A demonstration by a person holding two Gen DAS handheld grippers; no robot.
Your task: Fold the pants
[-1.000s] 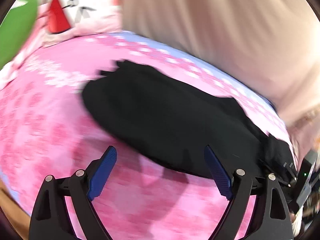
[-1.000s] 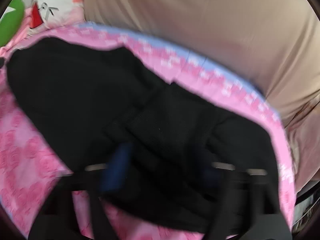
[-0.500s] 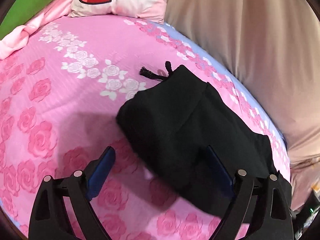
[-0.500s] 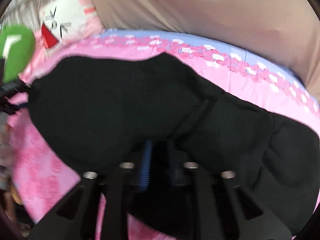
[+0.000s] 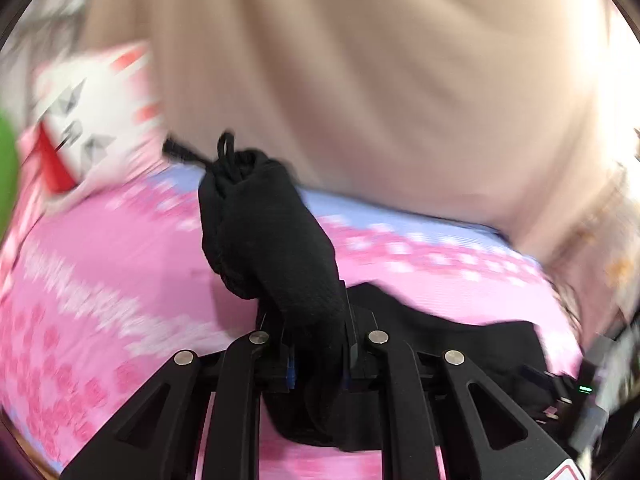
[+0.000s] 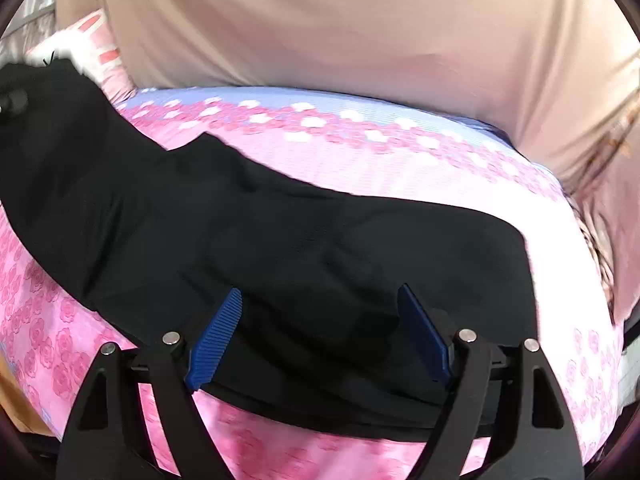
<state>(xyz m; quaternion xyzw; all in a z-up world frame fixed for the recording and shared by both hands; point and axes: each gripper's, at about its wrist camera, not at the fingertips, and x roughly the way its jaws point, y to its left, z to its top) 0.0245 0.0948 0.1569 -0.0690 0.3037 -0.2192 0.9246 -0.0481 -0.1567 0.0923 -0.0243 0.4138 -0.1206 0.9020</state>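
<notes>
Beige curtain (image 6: 340, 28) fills the whole background behind the bed in both views; folds visible, blurred in the left wrist view.

Pink rose-print bedsheet (image 6: 380, 168) covers the bed, with a lavender border strip along the far edge next to the curtain; heavy motion blur on it in the left wrist view.

Black pants (image 6: 248, 240) lie stretched across the sheet from upper left to right in the right wrist view; most of the fabric rests flat on the bed; the left end rises off the sheet. In the left wrist view that end is a bunched column of fabric standing up from the tongs, drawstring (image 5: 188, 156) sticking out at the top; the rest trails off to the right along the sheet.

White cartoon-face pillow (image 5: 88, 120) with red and pink marks sits at the far left against the curtain; a green object (image 5: 7, 172) at the left frame edge, too blurred to identify.

Left gripper (image 5: 318, 344): jaws closed down tight on the bunched pants fabric, blue pads almost hidden by cloth.

Right gripper (image 6: 320, 332): jaws wide apart, both blue pads (image 6: 218, 336) fully exposed, gripping nothing; positioned low over the near edge of the pants, a fabric hump between the 2 fingers; contact with the cloth cannot be confirmed.
</notes>
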